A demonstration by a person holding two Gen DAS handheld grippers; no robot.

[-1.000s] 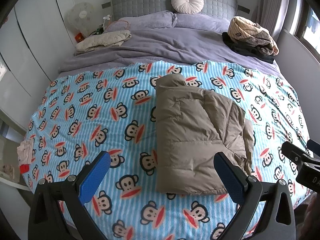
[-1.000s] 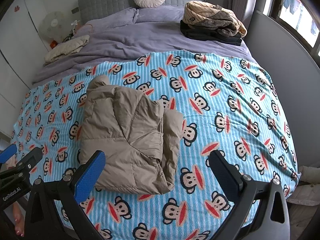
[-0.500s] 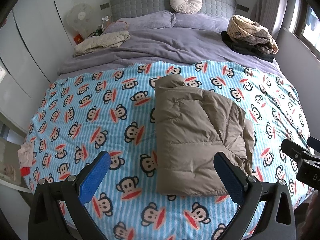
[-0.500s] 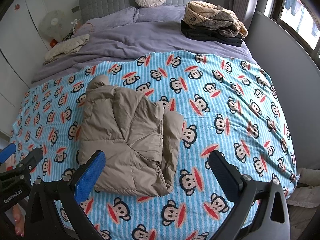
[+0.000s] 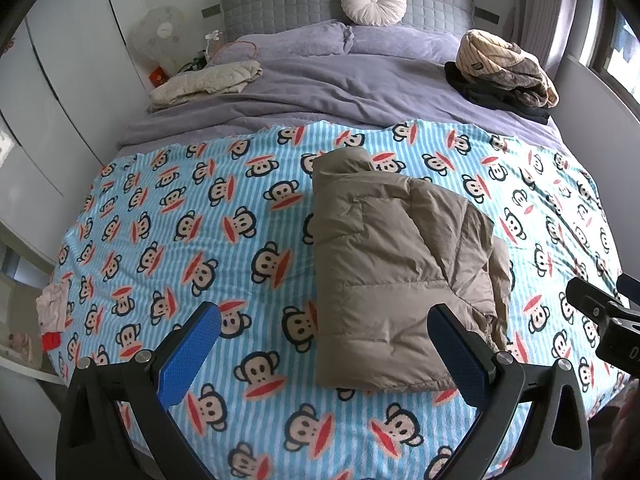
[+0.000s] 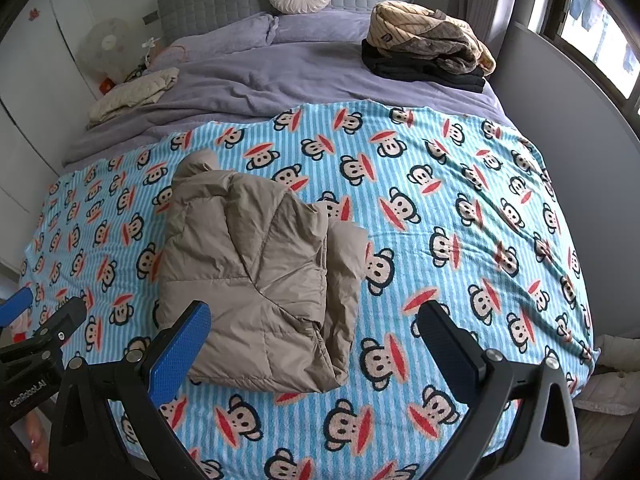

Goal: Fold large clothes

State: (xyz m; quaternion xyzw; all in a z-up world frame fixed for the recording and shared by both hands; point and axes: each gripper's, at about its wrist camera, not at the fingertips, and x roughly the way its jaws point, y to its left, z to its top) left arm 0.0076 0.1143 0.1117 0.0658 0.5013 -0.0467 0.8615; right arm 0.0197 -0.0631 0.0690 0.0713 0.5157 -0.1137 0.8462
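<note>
A tan puffer jacket [image 5: 394,276] lies folded into a thick, roughly rectangular bundle on the monkey-print blanket [image 5: 208,232], a little to the near side of the blanket's middle, with its hood or collar end bunched toward the headboard and a loose layered edge showing along its right side; in the right wrist view the same jacket [image 6: 256,276] sits left of centre with its folded layers stacked at the near right corner. Nothing touches it. The left gripper [image 5: 324,354] hangs above the foot of the bed with its jaws spread wide and empty, the blue pad of one finger over the blanket to the left of the jacket and the other finger over the jacket's near right corner. The right gripper [image 6: 314,354] is likewise held wide apart and empty, its left finger over the jacket's near edge and its right finger over bare blanket. Each gripper shows at the edge of the other's view. The striped blue blanket covers the lower part of the bed, over a lilac duvet [image 5: 320,92] that reaches up to two pillows and a grey quilted headboard [image 5: 304,0] with a round pale cushion [image 5: 374,2] against it. A cream folded garment [image 5: 208,84] rests at the duvet's left edge, and a heap of beige and dark clothes [image 5: 504,68] sits at the right. A white fan [image 5: 160,38] stands beside the bed on the left
</note>
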